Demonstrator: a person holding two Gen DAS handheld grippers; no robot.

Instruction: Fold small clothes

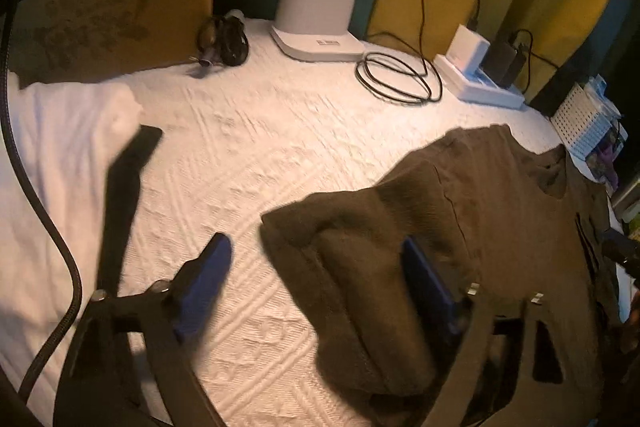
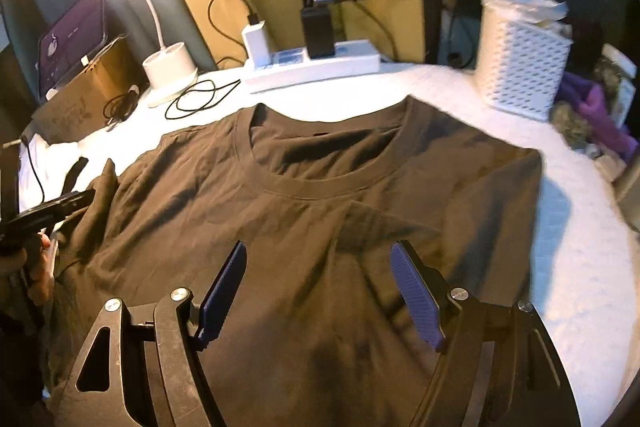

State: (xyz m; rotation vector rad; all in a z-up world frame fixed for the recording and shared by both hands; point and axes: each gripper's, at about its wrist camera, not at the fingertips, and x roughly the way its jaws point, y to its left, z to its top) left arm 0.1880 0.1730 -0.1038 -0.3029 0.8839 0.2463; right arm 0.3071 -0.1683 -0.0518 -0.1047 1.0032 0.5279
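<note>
1. White textured bedspread [image 1: 248, 163] covers the whole work surface, under and ahead of both tongs.
2. Dark brown T-shirt [image 2: 304, 227] lies spread flat on the bedspread, collar away from the right tongs, body running back beneath them. In the left wrist view its sleeve end bunches between and right of the left tongs.
3. Mustard cushion [image 1: 116, 11] stands far ahead-left of the left tongs, at the back edge.
4. White folded cloth [image 1: 68, 131], ahead-left of the left tongs, just in front of the cushion.
5. White perforated basket [image 2: 520, 67], ahead-right of the right tongs, beyond the shirt's shoulder.
6. White desk lamp [image 1: 316, 23], lit, far ahead of the left tongs.
7. White power strip [image 2: 316, 67] with chargers plugged in, straight ahead of the right tongs, past the collar.
8. Coiled black cable [image 1: 400, 79], between lamp and strip.
9. Left tongs [image 1: 316, 267]: jaws spread wide, sleeve fabric between them, the right pad against the cloth; not clenched.
10. Right tongs [image 2: 318, 275]: jaws released, wide apart, above the shirt's chest; nothing gripped.
</note>
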